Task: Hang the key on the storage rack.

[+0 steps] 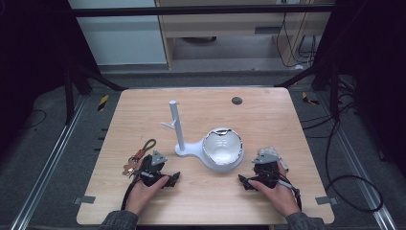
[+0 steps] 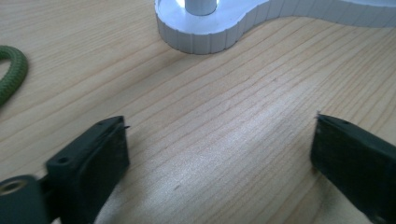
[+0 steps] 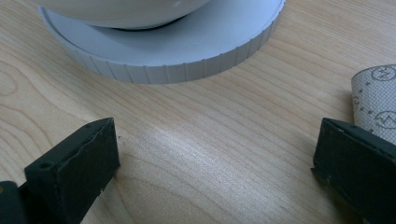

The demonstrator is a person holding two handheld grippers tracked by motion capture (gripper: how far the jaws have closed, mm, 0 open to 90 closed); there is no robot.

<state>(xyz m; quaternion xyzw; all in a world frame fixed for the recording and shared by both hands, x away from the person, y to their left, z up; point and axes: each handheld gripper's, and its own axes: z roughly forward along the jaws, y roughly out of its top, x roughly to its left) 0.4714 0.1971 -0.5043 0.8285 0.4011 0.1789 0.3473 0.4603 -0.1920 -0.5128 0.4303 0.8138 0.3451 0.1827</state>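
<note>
- High view: white plastic stand (image 1: 182, 143) with an upright post and short side pegs, planted mid-table on the light wooden table (image 1: 268, 120); taken as landmark for everything below.
- Joined to the stand's flat base on its right: a round white dish (image 1: 221, 149) with a shiny inside, sitting on the wider round end of that base.
- Left of the stand, near the table's left edge: a green cord loop with small copper-coloured charms (image 1: 138, 158), lying flat on the wood.
- Left gripper (image 1: 171, 179), black, held in the person's left hand, resting on the table in front of the stand and a little to its left, just beside the cord and charms; pointing inward.
- Left gripper view: jaws spread wide, bare wood between them, nothing grasped; ribbed white edge of the stand base ahead (image 2: 210, 37), a curve of green cord (image 2: 11, 74) off to one side.
- Right gripper (image 1: 244, 181), black, held in the person's right hand, down on the table in front of the stand and off to its right, near the dish.
- Right gripper view: jaws likewise released and well apart, only wood grain in the gap; ribbed round base under the dish (image 3: 187, 56) close ahead.
- Beside the right gripper, on the side away from the stand: a pale printed pouch (image 3: 376, 100), partly behind one jaw.
- Far beyond the stand: a small dark round disc (image 1: 236, 100) on the wood.
</note>
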